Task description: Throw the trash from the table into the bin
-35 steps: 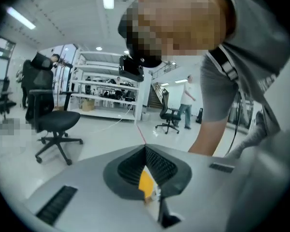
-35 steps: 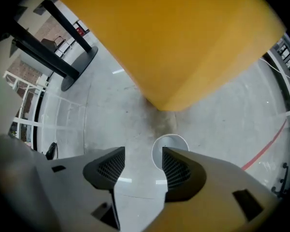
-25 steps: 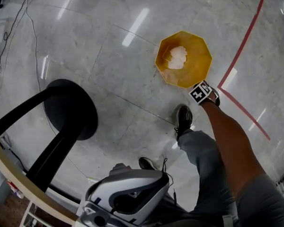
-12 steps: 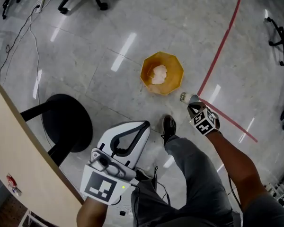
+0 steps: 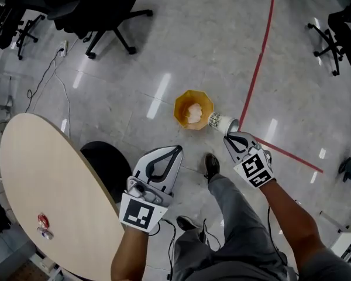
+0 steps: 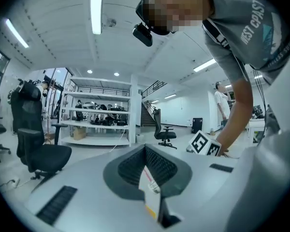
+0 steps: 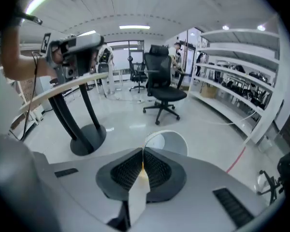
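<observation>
Underfoot, the floor (image 5: 134,57) is pale grey polished stone in large tiles, streaked with reflections of the ceiling strip lights and crossed by a red tape line (image 5: 254,81). Black office chairs (image 5: 99,4) stand at the room's far side, with loose cables (image 5: 47,75) trailing nearby. The gripper views show white shelving racks (image 6: 99,110) and a staircase (image 6: 147,112) further off. A round beige counter (image 5: 52,174) on a black pedestal base (image 5: 105,160) fills the lower left of the head view. It is bare apart from a small red-and-grey piece of trash (image 5: 42,224) near its lower edge. An orange bin (image 5: 179,111) stands on the floor with crumpled white waste (image 5: 193,113) inside. The right hand-held gripper (image 5: 233,139) is clenched on the rim of a white paper cup (image 5: 220,122). The cup hangs over the floor just beside the bin, between it and the tape line. The left hand-held gripper (image 5: 173,152) is held between counter and bin, its jaws pressed together. A thin white slip (image 6: 150,182) with red and yellow print lies in their seam. I cannot tell whether it is trash or part of the tool.
</observation>
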A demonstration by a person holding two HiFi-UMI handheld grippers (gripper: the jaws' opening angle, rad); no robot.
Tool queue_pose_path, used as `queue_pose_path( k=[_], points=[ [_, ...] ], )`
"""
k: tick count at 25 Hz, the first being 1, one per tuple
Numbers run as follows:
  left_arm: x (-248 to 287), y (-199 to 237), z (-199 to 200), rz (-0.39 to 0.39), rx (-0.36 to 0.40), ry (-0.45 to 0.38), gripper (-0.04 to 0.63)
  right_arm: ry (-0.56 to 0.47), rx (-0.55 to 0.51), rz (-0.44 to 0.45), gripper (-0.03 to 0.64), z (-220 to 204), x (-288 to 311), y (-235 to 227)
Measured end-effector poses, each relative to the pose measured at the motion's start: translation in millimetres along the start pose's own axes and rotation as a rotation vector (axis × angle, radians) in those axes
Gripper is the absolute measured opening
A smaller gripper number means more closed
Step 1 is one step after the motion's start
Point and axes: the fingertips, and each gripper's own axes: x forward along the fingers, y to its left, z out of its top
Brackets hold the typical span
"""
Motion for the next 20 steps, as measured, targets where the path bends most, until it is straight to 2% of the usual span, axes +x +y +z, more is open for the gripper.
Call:
queue_pose_path(
  k=[4,6,9,11,14,20],
  points=[
    [4.7,1.6,41.0,-0.010,0.095,0.022,0.033,-0.108,-0.042,-0.021,0.020,68.6,-47.2,-10.1],
    [6.8,5.6,55.8,-0.002,0.113,0.021,0.033,-0.138,-0.076,-0.028,0.020,94.5,-60.0,-16.3],
    [8.9,9.8,73.5,0.033,0.090,0.011,0.034,-0.158,-0.135,-0.011,0.020,121.3,-67.2,-21.3],
    [9.8,10.0,83.0,0.054,0.083,0.014,0.034,-0.172,-0.157,0.032,0.020,132.6,-65.3,-22.0],
    [9.6,12.7,90.8,0.086,0.064,0.014,0.034,-0.201,-0.148,0.117,0.021,148.1,-55.7,-21.6],
    [0.8,21.2,100.0,0.175,0.006,0.000,0.034,-0.243,-0.133,0.142,0.029,175.4,-59.4,-36.7]
  ],
)
